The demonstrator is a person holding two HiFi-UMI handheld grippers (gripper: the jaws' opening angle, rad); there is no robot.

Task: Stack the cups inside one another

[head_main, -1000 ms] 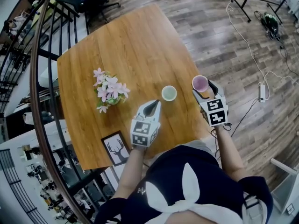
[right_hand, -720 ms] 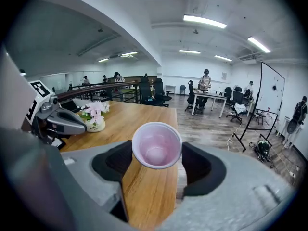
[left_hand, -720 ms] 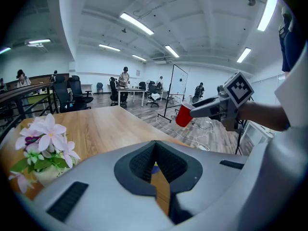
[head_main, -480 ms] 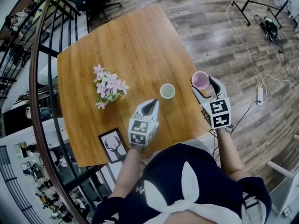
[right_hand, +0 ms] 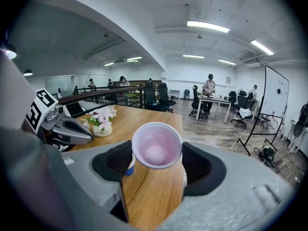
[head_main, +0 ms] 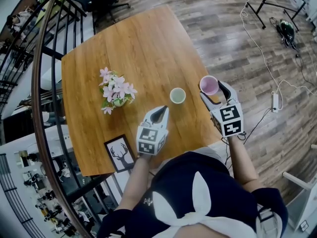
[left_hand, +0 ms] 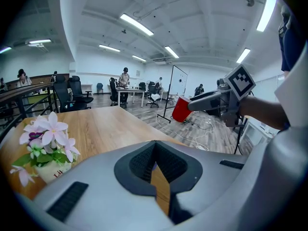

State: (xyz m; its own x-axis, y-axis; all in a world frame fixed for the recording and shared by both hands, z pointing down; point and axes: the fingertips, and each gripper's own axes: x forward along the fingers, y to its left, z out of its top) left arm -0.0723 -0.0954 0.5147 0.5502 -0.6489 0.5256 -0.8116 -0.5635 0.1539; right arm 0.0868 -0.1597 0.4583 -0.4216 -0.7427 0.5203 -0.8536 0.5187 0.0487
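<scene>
Head view: the right gripper (head_main: 213, 89) pinches a red cup (head_main: 209, 85) by the table's (head_main: 138, 43) edge, apart from the pale cup (head_main: 178, 95). An off-centre descent could topple that one.

Left gripper view: the left gripper (left_hand: 155, 150), jaws pressed together and empty, cannot steady it.

Right gripper view: the thin red cup (right_hand: 157, 145) might slip or crumple.

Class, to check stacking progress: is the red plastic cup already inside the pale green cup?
No: the right gripper holds the red plastic cup, apart from the pale green cup standing on the wooden table.
</scene>
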